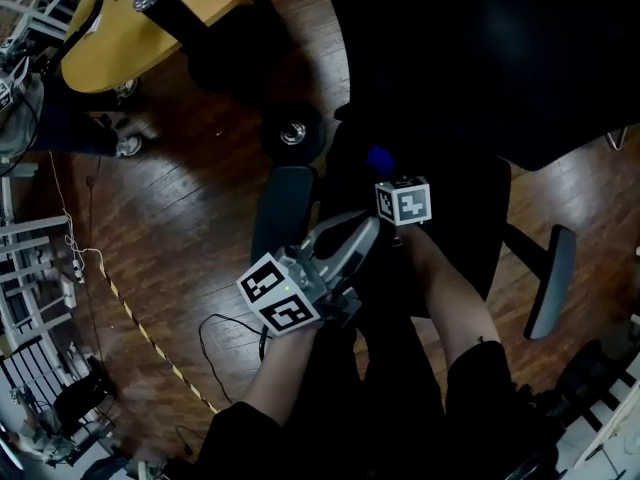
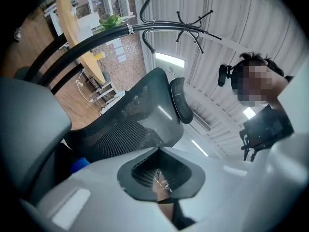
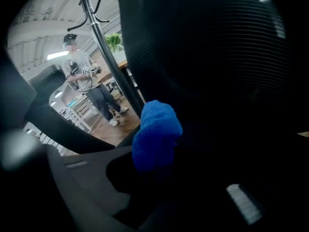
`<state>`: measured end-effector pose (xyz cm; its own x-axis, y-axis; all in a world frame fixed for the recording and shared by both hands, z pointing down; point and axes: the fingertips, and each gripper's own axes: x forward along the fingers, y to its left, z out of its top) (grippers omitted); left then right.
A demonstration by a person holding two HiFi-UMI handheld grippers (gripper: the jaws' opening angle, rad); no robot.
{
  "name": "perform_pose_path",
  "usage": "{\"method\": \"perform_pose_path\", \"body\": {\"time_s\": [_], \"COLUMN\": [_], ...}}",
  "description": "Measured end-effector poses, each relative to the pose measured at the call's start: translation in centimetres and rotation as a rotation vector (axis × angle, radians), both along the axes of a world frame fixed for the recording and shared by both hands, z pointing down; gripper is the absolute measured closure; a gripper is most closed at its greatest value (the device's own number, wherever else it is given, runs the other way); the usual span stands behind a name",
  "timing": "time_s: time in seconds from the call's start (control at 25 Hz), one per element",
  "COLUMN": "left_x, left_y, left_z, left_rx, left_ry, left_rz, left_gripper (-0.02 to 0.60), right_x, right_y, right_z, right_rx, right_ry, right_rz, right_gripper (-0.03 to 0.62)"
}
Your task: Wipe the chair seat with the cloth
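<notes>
Wooden floor (image 1: 190, 218) under chair seat (image 1: 470, 228); right claw (image 3: 161, 153) clamps blue cloth (image 3: 155, 132), left claw (image 1: 350, 230) gapes empty

From the head, the seat (image 1: 470, 218) is so dark that its surface cannot be read. The right gripper (image 1: 388, 176) has its jaws lost in that dark beyond its cube. The cloth (image 1: 379, 158) shows there only as a small blue spot. In the right gripper view its lower end is lost in shadow. The far table (image 1: 150, 18) is cut by the top edge.

Black-and-white marker cubes (image 1: 403, 200), dark sleeves (image 1: 485, 368)
</notes>
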<state>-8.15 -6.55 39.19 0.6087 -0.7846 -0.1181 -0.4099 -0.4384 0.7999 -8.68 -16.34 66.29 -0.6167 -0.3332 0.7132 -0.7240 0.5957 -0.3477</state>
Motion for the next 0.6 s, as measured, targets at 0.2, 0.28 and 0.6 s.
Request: {"method": "perform_pose_path", "body": {"time_s": [0.2, 0.28, 0.6], "left_x": [-1.4, -1.7, -0.5], "left_y": [0.3, 0.4, 0.4], "left_z": [0.4, 0.9, 1.0], "left_rx": [0.000, -0.004, -0.002], "left_ry": [0.003, 0.000, -0.009], "left_rz": [-0.022, -0.025, -0.005], "left_gripper": [0.584, 0.584, 0.584], "right_x": [-3.4, -3.3, 3.3], "right_y": [2.1, 1.8, 1.1], "right_z": [2.4, 2.1, 3.5], "right_rx": [-0.021, 0.009, 0.038], "right_ry": [-0.018, -0.022, 0.062], "right_rz": [-0.023, -0.024, 0.035], "right_gripper": [0.556, 0.556, 0.556]}}
